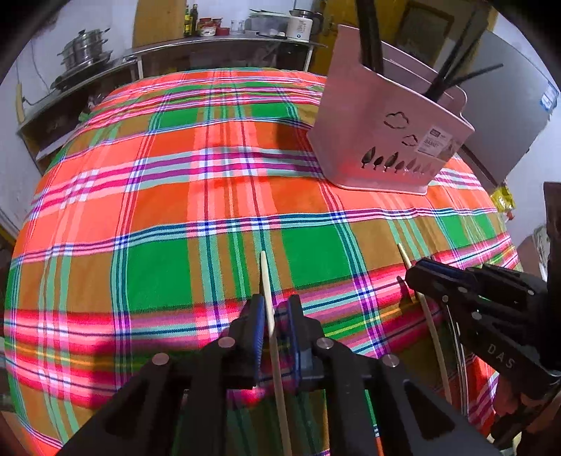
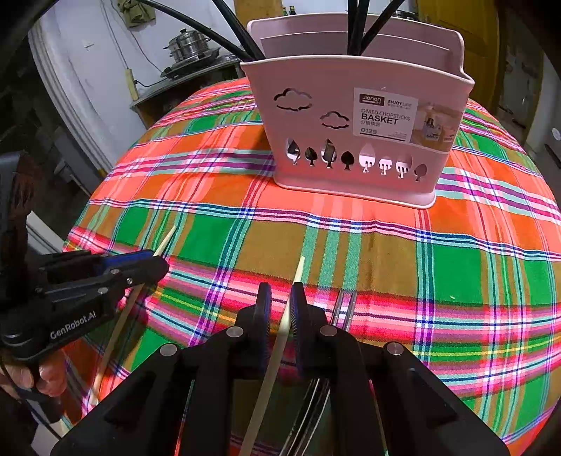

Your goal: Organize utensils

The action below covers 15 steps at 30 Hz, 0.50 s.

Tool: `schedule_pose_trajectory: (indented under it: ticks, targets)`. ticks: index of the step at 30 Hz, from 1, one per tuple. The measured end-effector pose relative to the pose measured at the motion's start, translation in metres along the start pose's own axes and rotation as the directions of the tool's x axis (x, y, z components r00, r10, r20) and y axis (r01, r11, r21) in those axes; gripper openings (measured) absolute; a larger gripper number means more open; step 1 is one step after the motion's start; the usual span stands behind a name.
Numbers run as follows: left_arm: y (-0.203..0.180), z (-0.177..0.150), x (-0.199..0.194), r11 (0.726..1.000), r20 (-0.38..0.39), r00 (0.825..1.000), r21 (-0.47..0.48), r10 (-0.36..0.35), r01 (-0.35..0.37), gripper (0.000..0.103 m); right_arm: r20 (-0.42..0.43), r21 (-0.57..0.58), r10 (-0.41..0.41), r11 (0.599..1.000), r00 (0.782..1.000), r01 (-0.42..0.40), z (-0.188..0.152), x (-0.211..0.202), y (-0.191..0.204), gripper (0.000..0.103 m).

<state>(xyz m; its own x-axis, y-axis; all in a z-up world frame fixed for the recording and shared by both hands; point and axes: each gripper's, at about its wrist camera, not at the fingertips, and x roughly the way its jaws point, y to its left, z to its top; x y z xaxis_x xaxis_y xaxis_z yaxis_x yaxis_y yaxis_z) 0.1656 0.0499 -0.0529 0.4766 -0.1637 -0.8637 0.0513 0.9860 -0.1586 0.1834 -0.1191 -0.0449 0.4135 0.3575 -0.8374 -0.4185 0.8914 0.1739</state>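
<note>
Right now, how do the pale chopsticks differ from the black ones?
Colour: pale chopsticks are cream, black chopsticks dark. Place: pale ones sit between the jaws of the left gripper and right gripper; black ones stand in the basket. Both are thin sticks.

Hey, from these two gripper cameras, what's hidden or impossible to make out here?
- Pale wooden chopstick in the left gripper: lower end cut off by the left wrist view's bottom edge.
- Black utensils in the pink plastic chopstick basket: tops cut off, right wrist view.
- Metal utensils: mostly behind the right gripper; type unclear.
</note>
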Motion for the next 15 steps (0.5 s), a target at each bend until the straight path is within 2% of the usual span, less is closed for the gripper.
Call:
schedule_pose_trajectory:
  ticks: [4, 9, 11, 15]
  targets:
    - [-0.0044, 0.0039, 0.0033, 0.999, -0.002, 1.000, 0.027, 0.022, -0.022, 0.013, -0.031, 0.007, -0.011, 1.000, 0.999, 0.011, 0.0005, 0.0054, -0.0005, 0.011]
    - [-0.0067, 0.0066, 0.0055, 0.998, -0.003, 0.999, 0.043, 0.040, -0.040, 0.011, -0.028, 0.002, -0.009, 1.000, 1.000, 0.009, 0.0005, 0.0033, -0.0017, 0.011]
    - [-0.0050, 0.0083, 0.0060, 0.998, -0.003, 0.999, 0.037, 0.044, -0.044, 0.005, -0.029, 0.000, -0.004, 1.000, 1.000, 0.004, 0.0012, 0.0032, -0.0024, 0.008]
    - [0.0010, 0.0097, 0.0026, 1.000, -0.003, 1.000, 0.007, 0.024, -0.024, 0.004, -0.017, 0.000, 0.011, 1.000, 1.000, -0.011, 0.0036, -0.0003, -0.0004, 0.008]
